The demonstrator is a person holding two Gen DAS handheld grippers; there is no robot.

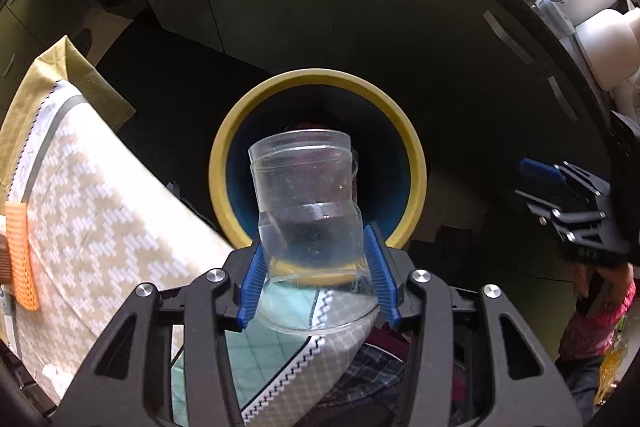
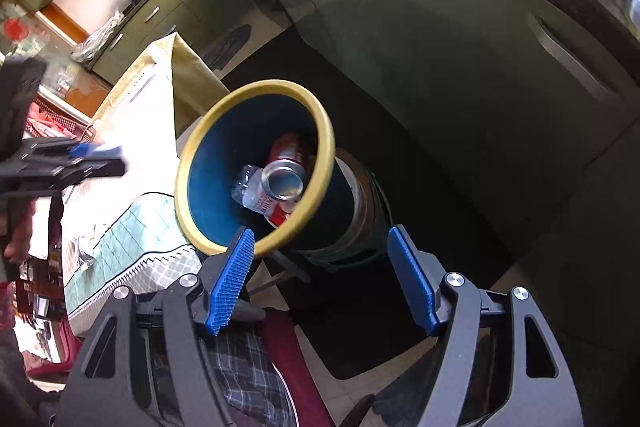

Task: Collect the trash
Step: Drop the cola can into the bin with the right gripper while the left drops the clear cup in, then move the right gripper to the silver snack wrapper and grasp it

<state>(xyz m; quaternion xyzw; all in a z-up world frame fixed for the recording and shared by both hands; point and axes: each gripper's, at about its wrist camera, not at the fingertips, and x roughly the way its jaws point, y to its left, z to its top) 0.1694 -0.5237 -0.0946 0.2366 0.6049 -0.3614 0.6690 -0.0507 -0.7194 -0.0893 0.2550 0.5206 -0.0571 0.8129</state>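
Evidently the left gripper [image 1: 316, 267] clamps a clear, thin-walled plastic cup [image 1: 306, 199], dented between ribbed blue pads, holding it above the yellow-rimmed blue bin [image 1: 320, 77] by the table's edge for dropping. Inside lie a red soda can [image 2: 285, 179] and a crushed bottle [image 2: 250, 189]. The right gripper [image 2: 322, 279] hangs wide apart, empty.

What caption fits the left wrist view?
Left gripper holds a clear plastic cup above the yellow-rimmed bin.

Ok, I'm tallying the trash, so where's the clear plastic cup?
The clear plastic cup is clamped in the left gripper, centred in the left wrist view, in front of the yellow-rimmed bin.
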